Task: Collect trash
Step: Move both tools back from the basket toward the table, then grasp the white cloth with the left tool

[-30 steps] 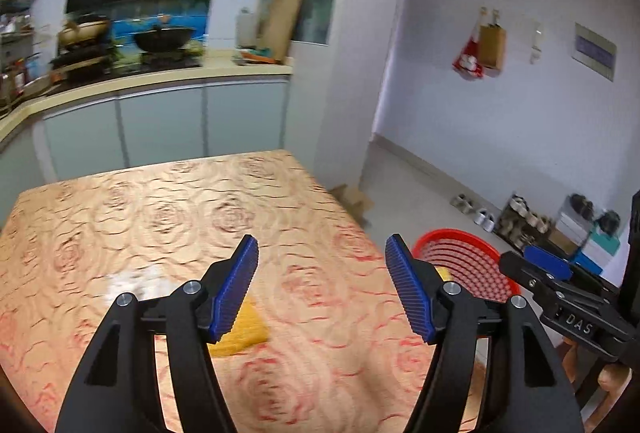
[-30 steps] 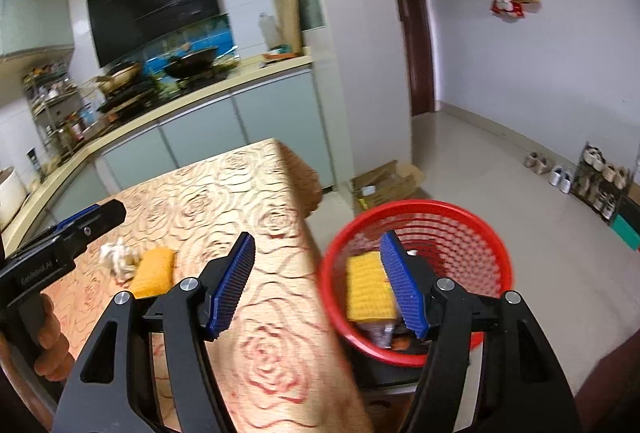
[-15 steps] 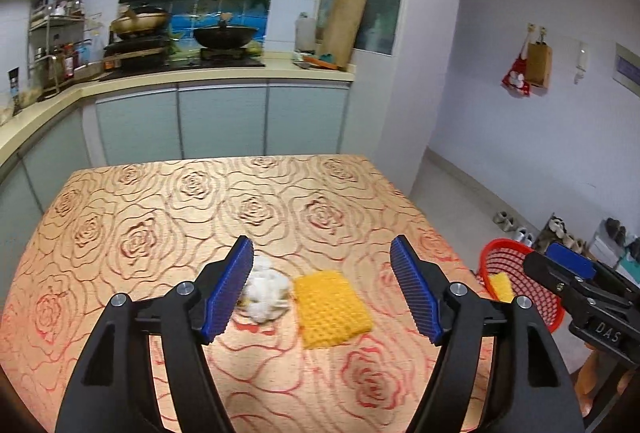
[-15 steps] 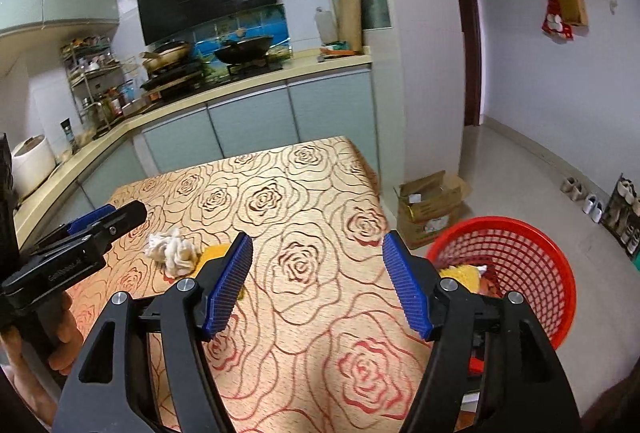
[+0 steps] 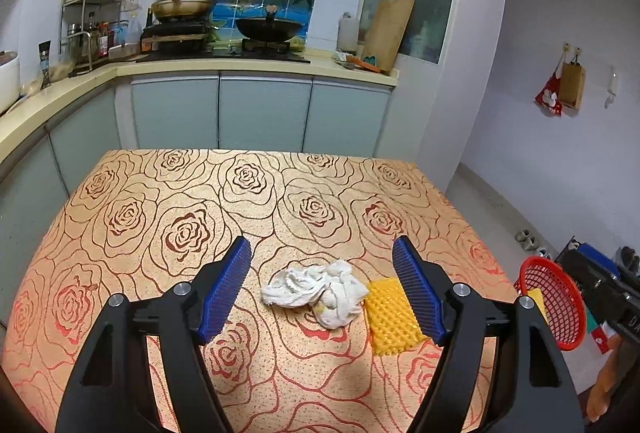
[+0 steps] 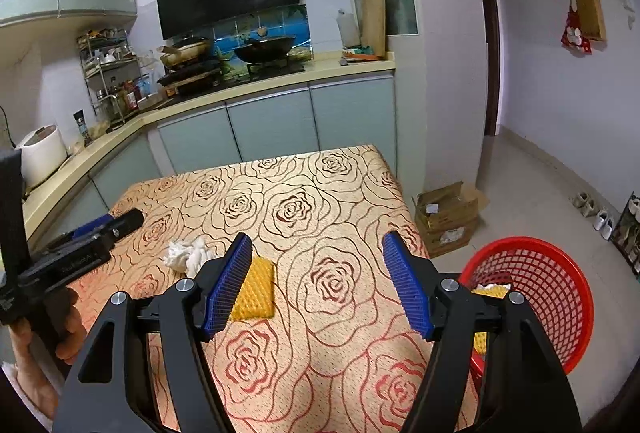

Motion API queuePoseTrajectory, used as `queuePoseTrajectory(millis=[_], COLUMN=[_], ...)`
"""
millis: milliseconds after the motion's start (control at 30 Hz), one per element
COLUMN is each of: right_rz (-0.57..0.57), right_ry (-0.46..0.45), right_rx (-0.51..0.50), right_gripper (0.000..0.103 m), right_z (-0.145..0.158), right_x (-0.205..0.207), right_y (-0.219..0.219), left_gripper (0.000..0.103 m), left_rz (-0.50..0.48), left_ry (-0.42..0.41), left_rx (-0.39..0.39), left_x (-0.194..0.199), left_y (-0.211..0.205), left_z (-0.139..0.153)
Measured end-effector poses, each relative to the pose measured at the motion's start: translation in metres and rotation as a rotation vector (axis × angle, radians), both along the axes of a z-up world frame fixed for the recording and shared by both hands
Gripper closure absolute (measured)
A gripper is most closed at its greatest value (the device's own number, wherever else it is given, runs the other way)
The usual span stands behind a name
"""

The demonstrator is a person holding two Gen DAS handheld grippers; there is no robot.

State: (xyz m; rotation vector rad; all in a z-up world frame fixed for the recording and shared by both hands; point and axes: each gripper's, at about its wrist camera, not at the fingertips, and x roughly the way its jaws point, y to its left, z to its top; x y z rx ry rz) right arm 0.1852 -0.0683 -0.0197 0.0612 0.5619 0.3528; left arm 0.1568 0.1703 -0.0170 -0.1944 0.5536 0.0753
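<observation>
While the left hand-held gripper (image 5: 322,287) hangs over the worktop (image 5: 280,193), its two blue pads stand wide apart with nothing pinched between them. In the lower middle of the left wrist view, the crumpled white tissue (image 5: 316,291) lies on the worktop in the gap between the pads, but they do not touch it. The yellow bumpy sponge (image 5: 390,317) lies just beside the tissue, touching its right edge, and part of it is hidden behind the right pad.

The right hand-held gripper (image 6: 316,283) is also spread apart and holds nothing. In the right wrist view its left pad covers part of the sponge near the middle of the frame. The red basket (image 6: 540,297) sits off the worktop at the lower right, and something yellow already lies inside it.

What could go wrong? The tissue is soft and floppy, so the pads might grab only a loose corner, and the rest could slip out on the way to the basket. Because the sponge touches the tissue, closing on one might drag or push the other along. Both hand-held grippers point at the same small spot, so they could bump each other. The basket sits past the worktop's edge, so a drop made too early would land on the floor.
</observation>
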Motion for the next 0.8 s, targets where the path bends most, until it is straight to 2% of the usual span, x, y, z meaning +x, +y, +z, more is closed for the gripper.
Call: queuePoseTrajectory(millis=[400,633,800], right_rz=[-0.011,-0.021,-0.009], right_ry=[0.022,0.032,0.037], right_rx=[-0.024,-0.027,-0.035], right_gripper=[0.033,0.033,0.033], right_z=[-0.008,-0.011,-0.014], right_x=[0.01,0.016,0.019], right_y=[0.001,0.001,0.006], left_gripper=[0.032,0.033,0.045], left_rz=[-0.049,-0.069,-0.075], left_ry=[0.119,0.167,0.215], left_rx=[0.047,0.042,0.05], left_x=[0.035,0.053,0.066], left_y=[-0.012,-0.014,-0.014], left_z=[-0.04,-0.057,-0.067])
